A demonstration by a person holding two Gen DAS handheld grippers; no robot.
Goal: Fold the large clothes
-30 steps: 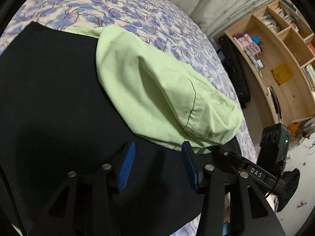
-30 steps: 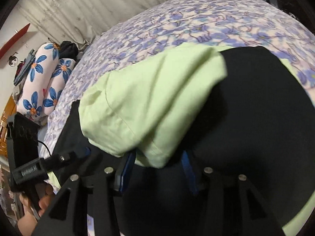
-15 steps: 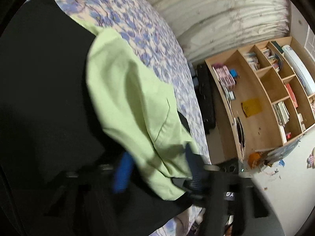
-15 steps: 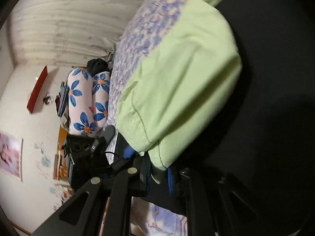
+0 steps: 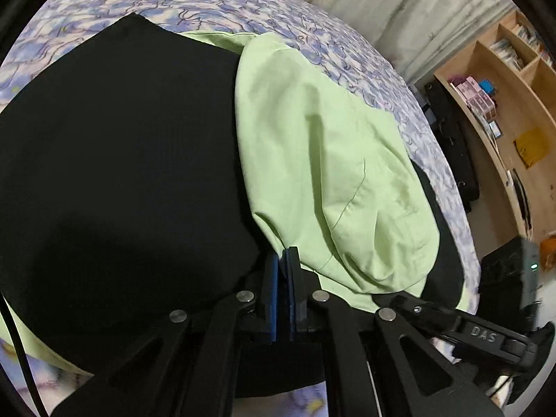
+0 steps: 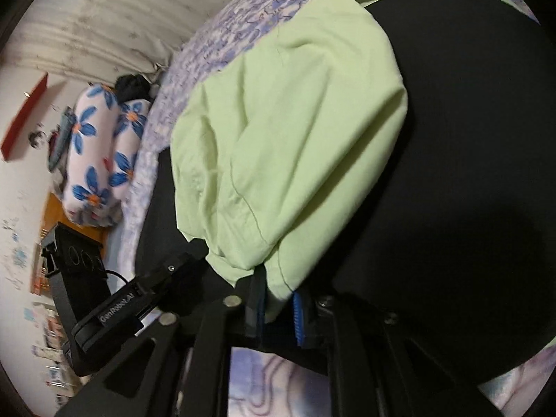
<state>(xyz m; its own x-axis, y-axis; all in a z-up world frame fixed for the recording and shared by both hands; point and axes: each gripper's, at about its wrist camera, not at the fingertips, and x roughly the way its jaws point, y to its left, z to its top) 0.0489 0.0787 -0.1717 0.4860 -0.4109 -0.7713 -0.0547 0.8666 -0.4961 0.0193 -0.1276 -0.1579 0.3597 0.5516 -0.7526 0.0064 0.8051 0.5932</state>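
Left wrist view: we look down along our left claw (image 5: 284, 260) at a black garment (image 5: 121, 180) spread on the bed (image 5: 215, 3).
Garment there: a light green sleeve (image 5: 312, 173) lies folded over the black body, and green also shows at the far edge and at the near hem.
Left claw state: its jaws have just been closing and now stand clenched, blue pads (image 5: 274, 288) nearly together, at the near end of the green sleeve; a thin edge of cloth seems pinched, though we cannot see it clearly between the pads.
Surroundings there: a wooden bookshelf (image 5: 504, 111) stands off the bed's far side, and the other tool's black arm crosses the lower right.

Right wrist view: we see the same garment from the other side, the green sleeve (image 6: 288, 132) lying over the black body (image 6: 469, 156).
Right claw state: our right claw (image 6: 279, 307) is clamped on the sleeve's lower green end, which sits between the blue pads (image 6: 297, 316).
Surroundings here: flowered pillows (image 6: 100, 160) lie at the head of the bed (image 6: 243, 10).

Step in hand, as we judge: both ends of the near edge gripped, ready for a fold.
Doing it well: we should lift both claws together, keep the edge taut and level, carry it across evenly, and check the left grip has caught enough cloth.
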